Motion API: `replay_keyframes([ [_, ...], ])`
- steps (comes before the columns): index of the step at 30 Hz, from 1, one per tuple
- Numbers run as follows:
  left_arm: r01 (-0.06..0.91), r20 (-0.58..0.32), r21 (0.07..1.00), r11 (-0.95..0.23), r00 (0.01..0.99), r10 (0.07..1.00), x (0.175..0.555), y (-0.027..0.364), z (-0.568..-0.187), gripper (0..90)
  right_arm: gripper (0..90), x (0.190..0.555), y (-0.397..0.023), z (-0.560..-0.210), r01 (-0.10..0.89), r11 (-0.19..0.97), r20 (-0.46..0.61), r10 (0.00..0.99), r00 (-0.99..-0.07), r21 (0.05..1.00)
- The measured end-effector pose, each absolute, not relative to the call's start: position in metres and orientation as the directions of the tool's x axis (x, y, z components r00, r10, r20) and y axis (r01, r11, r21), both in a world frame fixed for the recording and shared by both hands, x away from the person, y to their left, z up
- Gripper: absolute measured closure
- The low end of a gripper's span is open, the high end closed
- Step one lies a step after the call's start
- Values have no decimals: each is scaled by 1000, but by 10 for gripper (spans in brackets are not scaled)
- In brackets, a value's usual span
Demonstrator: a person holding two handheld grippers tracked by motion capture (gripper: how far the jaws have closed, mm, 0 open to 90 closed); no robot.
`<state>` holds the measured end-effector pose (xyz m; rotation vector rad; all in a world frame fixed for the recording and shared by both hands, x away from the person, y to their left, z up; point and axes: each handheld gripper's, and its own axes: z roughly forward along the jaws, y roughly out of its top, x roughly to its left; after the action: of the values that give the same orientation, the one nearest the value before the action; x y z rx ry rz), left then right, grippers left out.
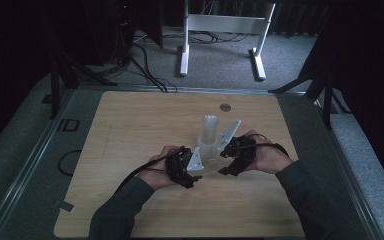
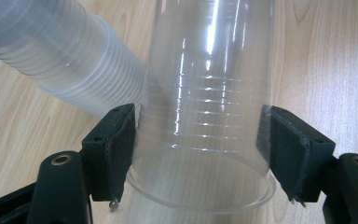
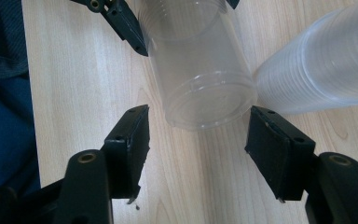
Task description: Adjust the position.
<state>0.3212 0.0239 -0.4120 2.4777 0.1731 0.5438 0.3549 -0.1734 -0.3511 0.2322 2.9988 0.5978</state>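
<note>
- Right now my left gripper [image 1: 192,167] sits just left of the frame's centre in the high view, and its jaws are clamped on a single clear plastic cup [image 2: 205,121].
- Looking along that gripper, I see its two black pads [image 2: 116,149] pressing the cup's wall from either side just above the rolled rim, which faces the camera at the bottom centre of the frame.
- Behind that cup, in the upper left of the left gripper view, a stack of nested clear cups [image 2: 60,51] runs off the frame's top left corner; its near end is just beside the single cup, though I cannot tell whether they touch.
- My right gripper [image 3: 196,154] has its jaws apart, with nothing between the pads; only bare wood shows in the gap.
- From the right gripper view the single cup [image 3: 200,70] lies just above my open jaws at the top centre, base towards me, with the left gripper's jaw tips at its far end near the top edge.
- That stack [image 3: 321,65] fills the upper right of the same view.
- Seen from above, the stack [image 1: 209,135] rises near the middle of the wooden table [image 1: 130,130], between my two hands, and my right gripper [image 1: 230,167] sits just right of it.
</note>
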Motion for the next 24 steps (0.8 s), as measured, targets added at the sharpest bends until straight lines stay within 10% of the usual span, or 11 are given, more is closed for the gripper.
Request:
replay_keyframes([
  [24,-47,370,527,-849,912,179,316,12,-414,297,306,356,-160,-367,121,947,-33,137,-990,296],
])
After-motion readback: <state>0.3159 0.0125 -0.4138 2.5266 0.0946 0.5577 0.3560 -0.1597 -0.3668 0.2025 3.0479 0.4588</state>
